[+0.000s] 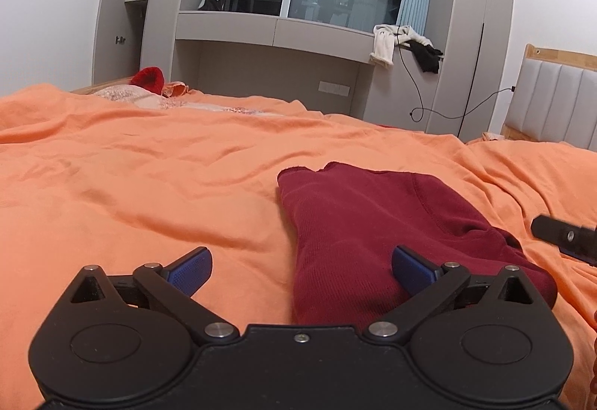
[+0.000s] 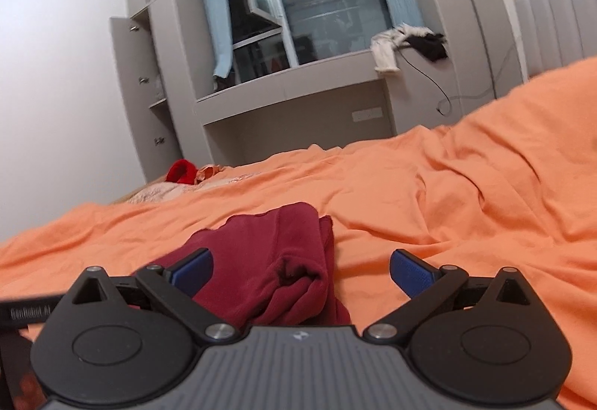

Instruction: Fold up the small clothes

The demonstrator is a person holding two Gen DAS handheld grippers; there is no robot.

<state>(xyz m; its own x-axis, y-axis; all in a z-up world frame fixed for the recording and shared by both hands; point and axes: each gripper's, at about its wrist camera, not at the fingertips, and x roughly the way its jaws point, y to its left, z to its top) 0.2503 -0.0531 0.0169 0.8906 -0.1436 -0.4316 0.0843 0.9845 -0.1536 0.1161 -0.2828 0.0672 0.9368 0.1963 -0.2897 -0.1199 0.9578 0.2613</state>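
Observation:
A dark red garment (image 1: pixel 373 219) lies folded on the orange bedspread (image 1: pixel 149 167). My left gripper (image 1: pixel 301 272) stands open over its near left edge, blue pads wide apart, nothing pressed between them. In the right wrist view the same red garment (image 2: pixel 276 253) lies bunched just ahead. My right gripper (image 2: pixel 300 272) is open above its near right part, and its left fingertip (image 2: pixel 194 272) is over the cloth. The right gripper's black finger (image 1: pixel 563 238) shows at the right edge of the left wrist view.
A bright red item (image 1: pixel 149 78) and pale patterned cloth (image 1: pixel 156 100) lie at the bed's far left. Behind stand a grey window ledge (image 1: pixel 276 33) with white and black clothes (image 1: pixel 403 44), a hanging cable (image 1: pixel 418 100), and a padded headboard (image 1: pixel 556 103) at right.

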